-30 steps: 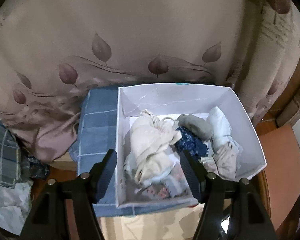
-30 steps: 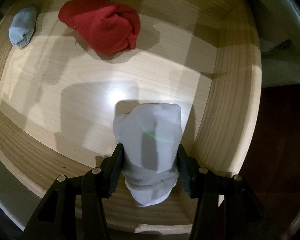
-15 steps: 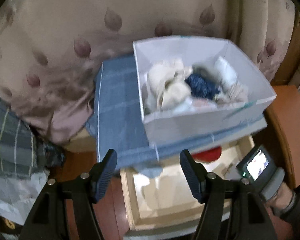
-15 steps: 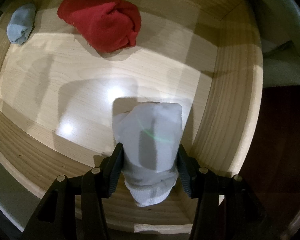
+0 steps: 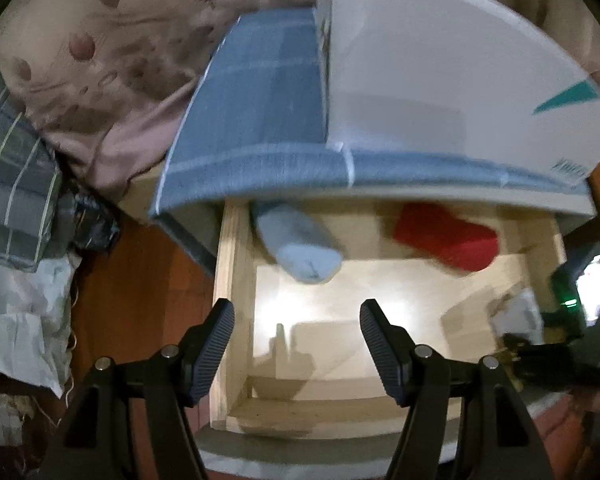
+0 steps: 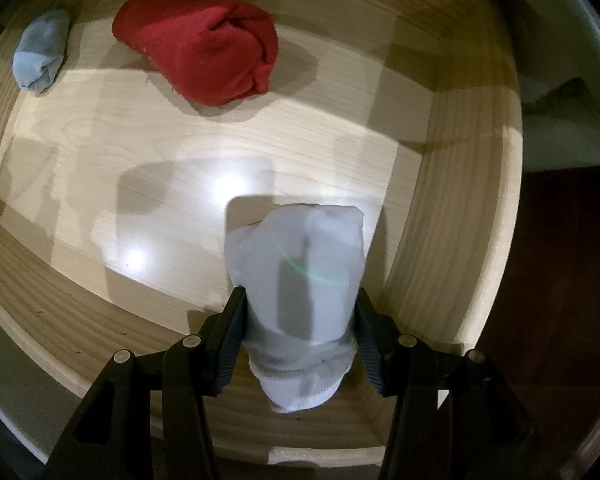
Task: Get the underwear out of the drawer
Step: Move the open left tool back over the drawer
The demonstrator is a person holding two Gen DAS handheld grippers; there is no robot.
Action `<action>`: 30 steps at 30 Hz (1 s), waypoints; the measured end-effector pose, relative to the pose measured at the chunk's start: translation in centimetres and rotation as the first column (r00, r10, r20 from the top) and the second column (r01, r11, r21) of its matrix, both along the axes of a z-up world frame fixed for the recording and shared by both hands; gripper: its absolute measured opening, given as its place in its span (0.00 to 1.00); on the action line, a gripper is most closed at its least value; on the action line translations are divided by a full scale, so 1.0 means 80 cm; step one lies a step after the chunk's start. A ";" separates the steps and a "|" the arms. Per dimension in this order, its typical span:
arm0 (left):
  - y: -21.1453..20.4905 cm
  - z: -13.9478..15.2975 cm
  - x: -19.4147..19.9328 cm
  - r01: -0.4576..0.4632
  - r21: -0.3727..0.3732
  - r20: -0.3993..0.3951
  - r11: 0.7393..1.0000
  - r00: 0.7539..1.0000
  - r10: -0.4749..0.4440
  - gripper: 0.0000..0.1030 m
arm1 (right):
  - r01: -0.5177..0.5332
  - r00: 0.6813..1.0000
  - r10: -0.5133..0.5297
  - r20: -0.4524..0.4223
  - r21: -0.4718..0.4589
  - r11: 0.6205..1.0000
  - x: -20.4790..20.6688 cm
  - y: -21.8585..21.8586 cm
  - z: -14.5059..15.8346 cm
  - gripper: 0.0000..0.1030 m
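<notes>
In the pale wooden drawer point(image 6: 452, 240), near its right wall, our right gripper point(image 6: 300, 320) clamps the white rolled bundle point(image 6: 300, 280); we lift straight up, left gripper point(image 5: 296, 340) wide, empty.

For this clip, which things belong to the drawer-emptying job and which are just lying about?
Job:
- wooden drawer
- pale bundle clamped in the right tongs
- red bundle
- light blue bundle
- left tongs, open, empty
- white box

Lying about:
- blue cloth
- leaf-print fabric
- plaid cloth
</notes>
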State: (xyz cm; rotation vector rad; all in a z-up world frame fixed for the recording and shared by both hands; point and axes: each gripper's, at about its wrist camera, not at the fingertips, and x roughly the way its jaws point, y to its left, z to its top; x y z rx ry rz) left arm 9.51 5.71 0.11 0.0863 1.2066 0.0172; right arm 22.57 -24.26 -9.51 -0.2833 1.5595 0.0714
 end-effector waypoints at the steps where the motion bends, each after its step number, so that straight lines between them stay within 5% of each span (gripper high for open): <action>1: 0.000 -0.006 0.001 -0.002 0.000 -0.008 1.000 1.000 0.002 0.65 | -0.002 1.000 0.002 0.000 0.000 1.000 -0.001 -0.002 0.000 0.47; 14: -0.002 -0.087 -0.004 -0.041 -0.020 -0.118 0.999 0.992 0.038 0.65 | -0.006 1.000 0.006 -0.009 -0.001 1.000 0.000 0.000 -0.004 0.46; 30: -0.001 -0.108 -0.001 -0.008 -0.018 -0.155 1.000 0.988 0.005 0.65 | -0.013 1.000 0.014 0.019 -0.015 1.000 -0.006 0.009 0.000 0.44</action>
